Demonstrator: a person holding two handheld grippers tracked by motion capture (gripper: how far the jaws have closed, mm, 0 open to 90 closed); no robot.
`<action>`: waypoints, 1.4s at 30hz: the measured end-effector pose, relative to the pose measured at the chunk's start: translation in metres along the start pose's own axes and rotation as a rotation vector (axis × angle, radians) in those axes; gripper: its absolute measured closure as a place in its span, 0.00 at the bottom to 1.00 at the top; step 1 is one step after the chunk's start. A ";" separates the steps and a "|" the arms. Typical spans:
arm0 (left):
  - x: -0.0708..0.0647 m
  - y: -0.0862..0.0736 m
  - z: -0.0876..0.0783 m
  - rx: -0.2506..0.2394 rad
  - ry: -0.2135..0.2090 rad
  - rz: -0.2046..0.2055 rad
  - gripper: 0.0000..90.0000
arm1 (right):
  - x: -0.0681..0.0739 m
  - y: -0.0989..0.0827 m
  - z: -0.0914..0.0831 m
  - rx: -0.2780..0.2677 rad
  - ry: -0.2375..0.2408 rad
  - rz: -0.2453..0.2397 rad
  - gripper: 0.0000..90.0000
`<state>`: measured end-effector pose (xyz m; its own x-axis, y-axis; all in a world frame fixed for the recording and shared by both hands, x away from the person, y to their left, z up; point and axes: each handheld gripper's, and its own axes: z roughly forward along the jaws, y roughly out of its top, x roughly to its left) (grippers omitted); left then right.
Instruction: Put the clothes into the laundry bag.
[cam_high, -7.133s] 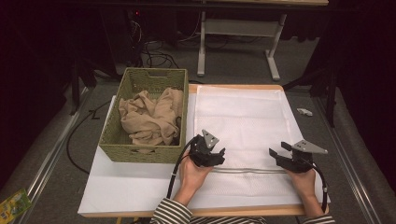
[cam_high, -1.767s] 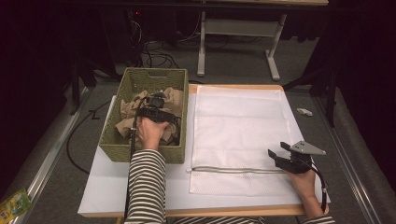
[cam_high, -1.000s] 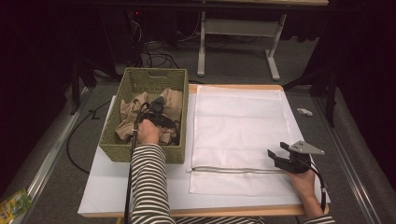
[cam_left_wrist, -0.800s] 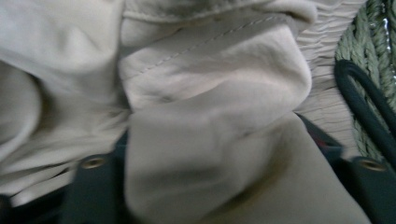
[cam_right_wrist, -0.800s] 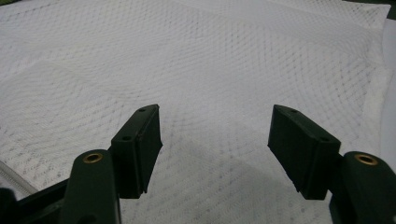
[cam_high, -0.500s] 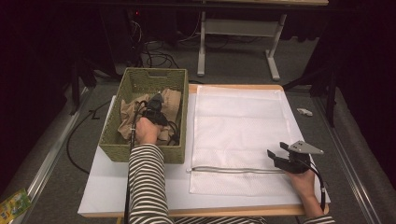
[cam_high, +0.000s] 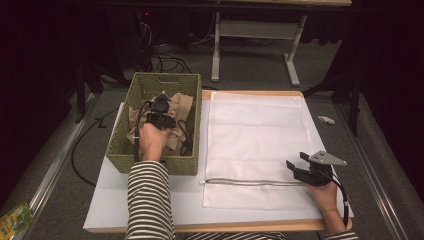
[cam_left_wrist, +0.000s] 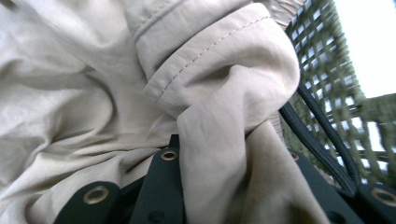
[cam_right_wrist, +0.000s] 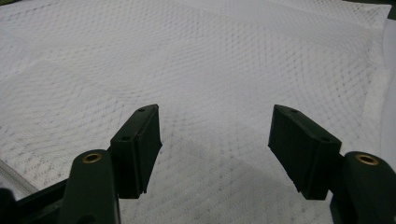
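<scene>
Pinching a fold of the beige garment (cam_left_wrist: 224, 154) inside the woven basket (cam_high: 150, 162), the left tool (cam_high: 160, 111) has just closed on it. The white mesh laundry bag (cam_high: 255, 135) lies to its right on the counter (cam_high: 150, 210), where the right tool (cam_high: 300, 167) waits wide near the zipper (cam_high: 250, 181).

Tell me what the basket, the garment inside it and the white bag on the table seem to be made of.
Basket: olive-green woven strands, probably wicker or paper cord; the open weave shows light through it in the left gripper view. Garment: beige matte woven cloth, likely cotton or a blend, with stitched hems and soft creases. White bag: fine mesh, apparently synthetic netting, with a zipper along one edge.
</scene>
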<state>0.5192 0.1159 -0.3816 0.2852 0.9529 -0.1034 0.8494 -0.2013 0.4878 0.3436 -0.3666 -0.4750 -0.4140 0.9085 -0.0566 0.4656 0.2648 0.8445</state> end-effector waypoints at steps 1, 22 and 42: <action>0.000 -0.001 -0.007 -0.033 -0.008 0.000 0.83 | 0.000 0.000 0.000 0.000 0.000 0.000 0.38; -0.017 -0.012 -0.070 -0.310 -0.075 0.100 0.84 | 0.001 0.000 0.000 0.000 -0.003 0.004 0.38; -0.041 -0.009 -0.127 -0.494 -0.121 0.153 0.84 | 0.000 0.000 0.000 -0.003 0.001 0.003 0.38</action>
<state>0.4432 0.1071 -0.2720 0.4637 0.8820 -0.0840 0.4917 -0.1774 0.8525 0.3432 -0.3666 -0.4751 -0.4132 0.9091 -0.0537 0.4645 0.2611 0.8462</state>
